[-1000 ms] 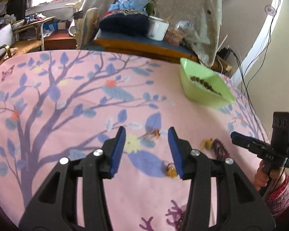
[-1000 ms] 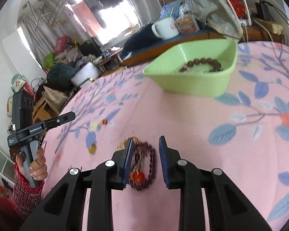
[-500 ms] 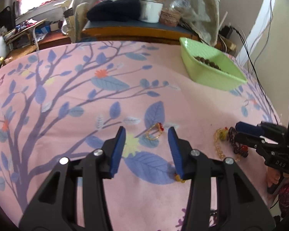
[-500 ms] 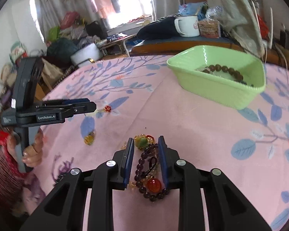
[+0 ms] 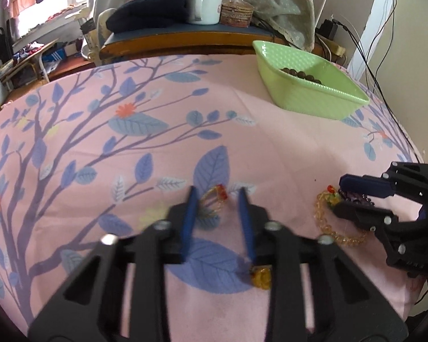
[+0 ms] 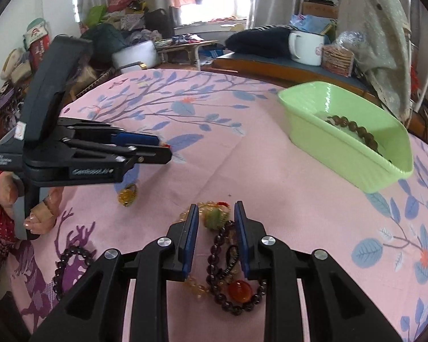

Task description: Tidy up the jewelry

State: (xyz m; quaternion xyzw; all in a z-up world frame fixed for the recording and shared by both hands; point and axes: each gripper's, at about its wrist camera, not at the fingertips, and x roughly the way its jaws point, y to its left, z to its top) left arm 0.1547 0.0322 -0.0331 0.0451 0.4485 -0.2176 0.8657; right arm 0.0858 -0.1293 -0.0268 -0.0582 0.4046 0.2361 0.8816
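Covering the whole work surface, the pink tree-print cloth (image 5: 128, 142) gives the scattered jewelry a soft, plain bed where small pieces stay put; at its far right edge sits the green tray (image 6: 356, 154), already holding a brown bead bracelet (image 6: 353, 126), so I judge it the collecting place; the left gripper (image 5: 217, 196) hangs low with its jaws parted either side of a thin gold ring with a red stone (image 5: 214, 196), lined up for a pinch but not closed; the right gripper (image 6: 215, 216) likewise straddles a heap, its jaws released around the dark purple bead bracelet (image 6: 231, 279) and a green charm (image 6: 215, 218); a yellow bead strand (image 5: 339, 235) lies tangled beneath; an amber ring (image 6: 127, 195) and a black bead bracelet (image 6: 68, 265) wait nearby.
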